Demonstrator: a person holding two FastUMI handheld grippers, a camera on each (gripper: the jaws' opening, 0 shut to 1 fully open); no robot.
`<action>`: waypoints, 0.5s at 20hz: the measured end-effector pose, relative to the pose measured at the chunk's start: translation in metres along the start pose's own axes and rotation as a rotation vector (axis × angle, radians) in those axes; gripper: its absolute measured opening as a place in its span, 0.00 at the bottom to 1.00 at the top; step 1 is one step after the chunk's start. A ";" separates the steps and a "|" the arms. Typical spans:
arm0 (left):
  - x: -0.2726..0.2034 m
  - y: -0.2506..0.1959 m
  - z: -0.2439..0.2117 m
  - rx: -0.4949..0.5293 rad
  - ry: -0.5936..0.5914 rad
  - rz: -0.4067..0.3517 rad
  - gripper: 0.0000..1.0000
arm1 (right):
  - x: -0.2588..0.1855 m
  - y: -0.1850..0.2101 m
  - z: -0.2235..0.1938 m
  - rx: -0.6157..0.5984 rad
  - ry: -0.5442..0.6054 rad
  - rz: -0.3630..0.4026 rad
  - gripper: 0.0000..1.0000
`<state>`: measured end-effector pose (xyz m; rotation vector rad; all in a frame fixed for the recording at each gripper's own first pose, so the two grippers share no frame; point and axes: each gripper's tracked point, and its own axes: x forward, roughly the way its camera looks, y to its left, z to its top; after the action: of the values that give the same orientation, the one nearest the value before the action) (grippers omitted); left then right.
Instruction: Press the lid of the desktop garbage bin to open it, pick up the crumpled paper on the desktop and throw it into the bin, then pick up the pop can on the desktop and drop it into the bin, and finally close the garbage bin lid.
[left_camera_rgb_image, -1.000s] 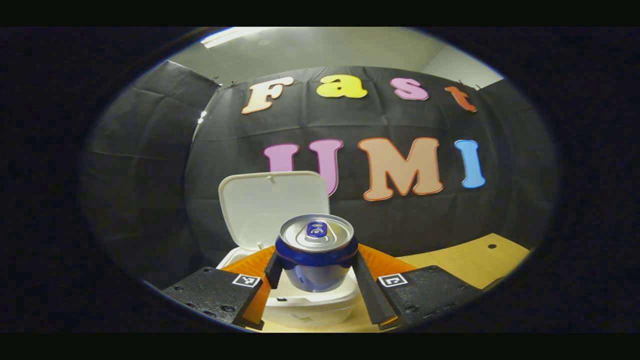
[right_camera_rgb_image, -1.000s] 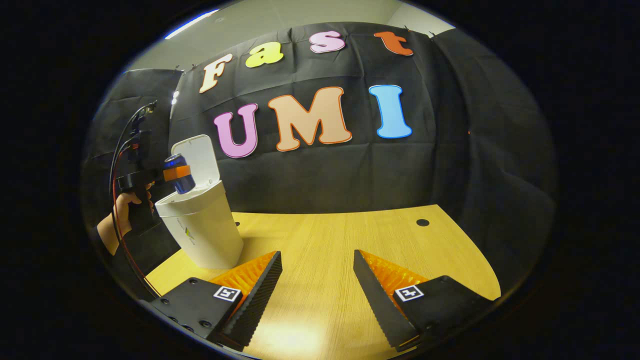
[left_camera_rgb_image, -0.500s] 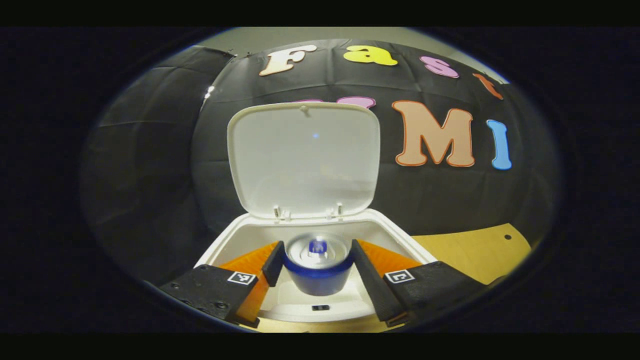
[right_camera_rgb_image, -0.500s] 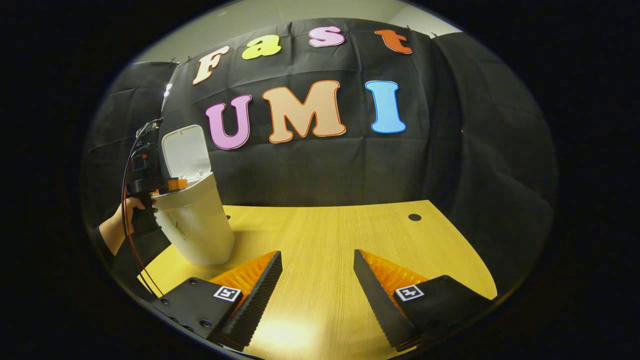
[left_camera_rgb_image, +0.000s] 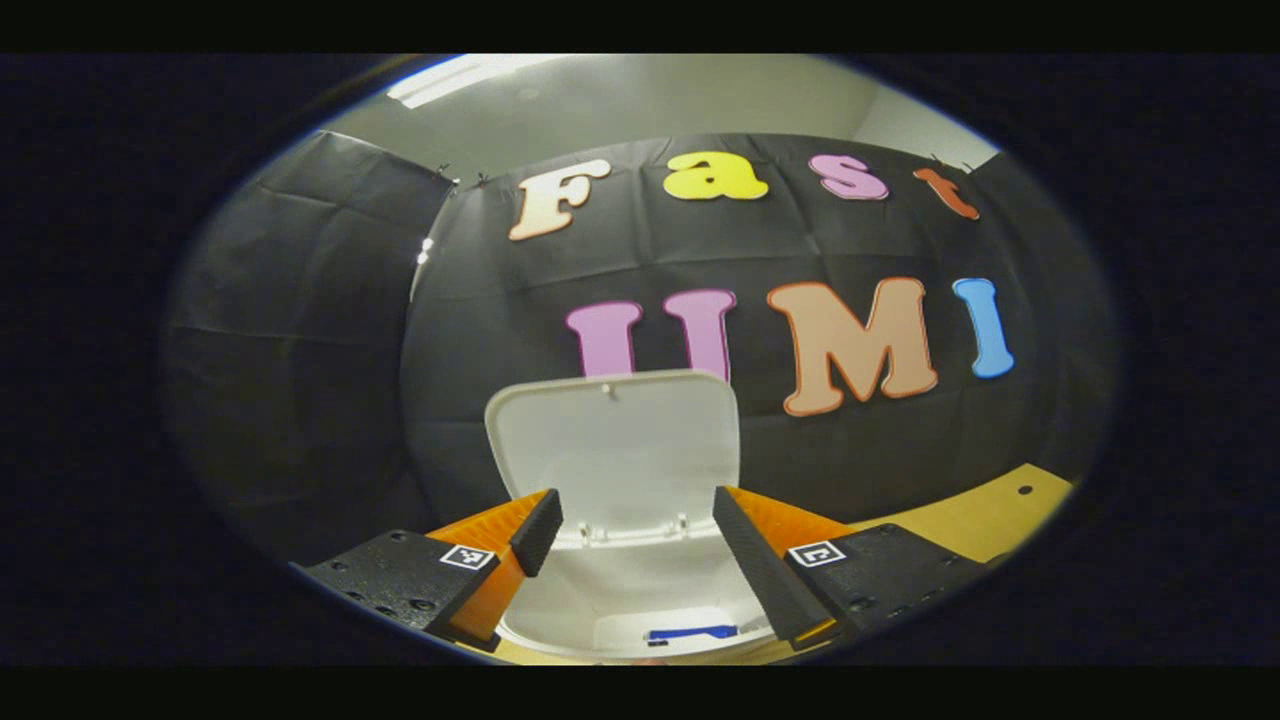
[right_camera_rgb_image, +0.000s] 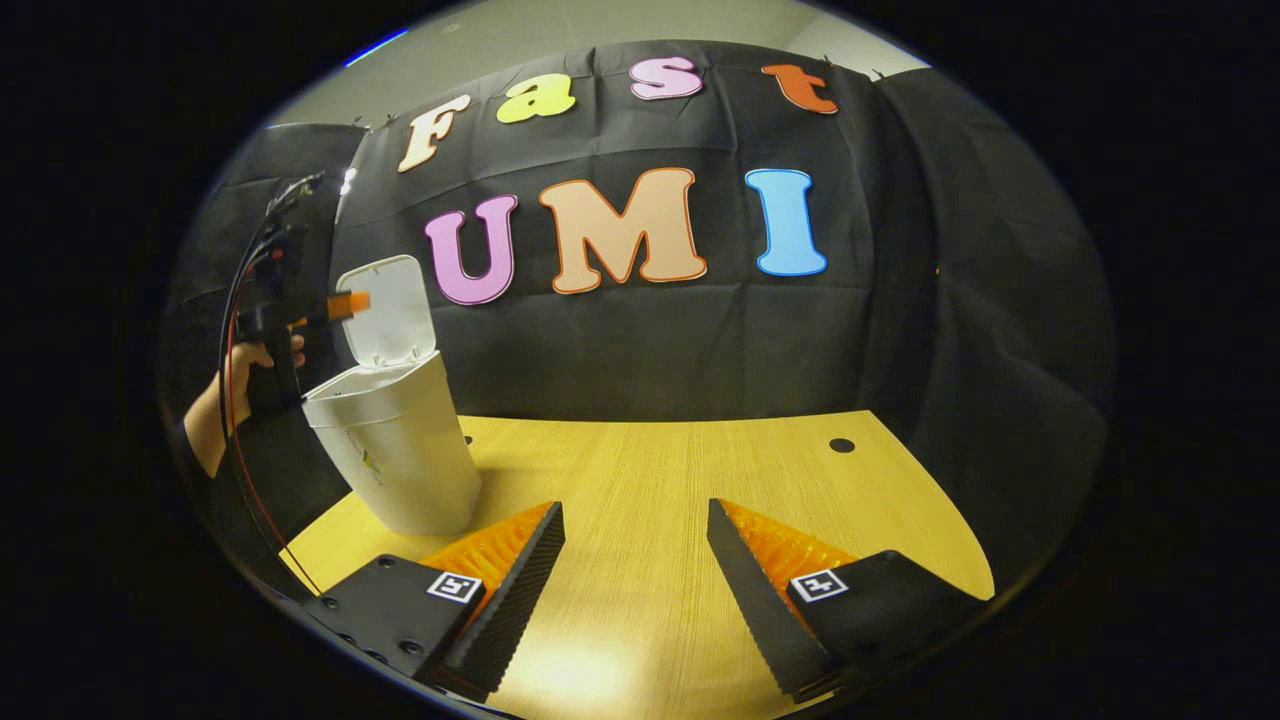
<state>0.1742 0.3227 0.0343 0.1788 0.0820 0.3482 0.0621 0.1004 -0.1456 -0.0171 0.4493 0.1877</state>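
Pop can (left_camera_rgb_image: 692, 633): inside the bin (right_camera_rgb_image: 395, 450), just a blue sliver visible at the bottom of the white interior in the left gripper view. Rest of the can is hidden.

Bin: white, tapered body, stands upright at the left end of the surface (right_camera_rgb_image: 660, 500). Lid (left_camera_rgb_image: 615, 445) hinged up at the back, standing open, underside plain white.

Left tongs (left_camera_rgb_image: 630, 535): fingers apart, nothing between them, held above the bin mouth in front of the raised lid. Right gripper view shows the same tongs (right_camera_rgb_image: 350, 302) level with the lid, a hand (right_camera_rgb_image: 235, 375) on the grip, cables running off it.

Right tongs (right_camera_rgb_image: 635, 545): fingers apart, holding nothing, low over the surface, well apart from the bin.

Surface: light wood grain, rounded edge, a small dark hole (right_camera_rgb_image: 842, 445) near the far right. Black cloth wall behind and to the sides, pale ceiling with a strip light (left_camera_rgb_image: 450, 78) above.

Diff vs 0.5 s ago: the left tongs were clamped on the can, lowered into the bin opening. Now the can is released and dropped, the tongs have opened and lifted clear. Right tongs, bin and lid unchanged.
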 end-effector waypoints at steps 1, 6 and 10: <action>0.007 0.002 0.020 -0.011 -0.024 0.002 0.90 | -0.001 -0.002 0.001 0.009 -0.003 -0.001 0.96; 0.060 0.009 0.057 -0.027 -0.018 -0.006 0.90 | -0.006 -0.008 -0.005 0.035 -0.009 -0.021 0.96; 0.099 0.016 0.047 -0.002 0.057 0.014 0.90 | -0.014 -0.017 -0.016 0.057 0.007 -0.052 0.96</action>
<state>0.2665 0.3641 0.0786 0.1681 0.1363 0.3677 0.0461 0.0807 -0.1540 0.0262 0.4602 0.1242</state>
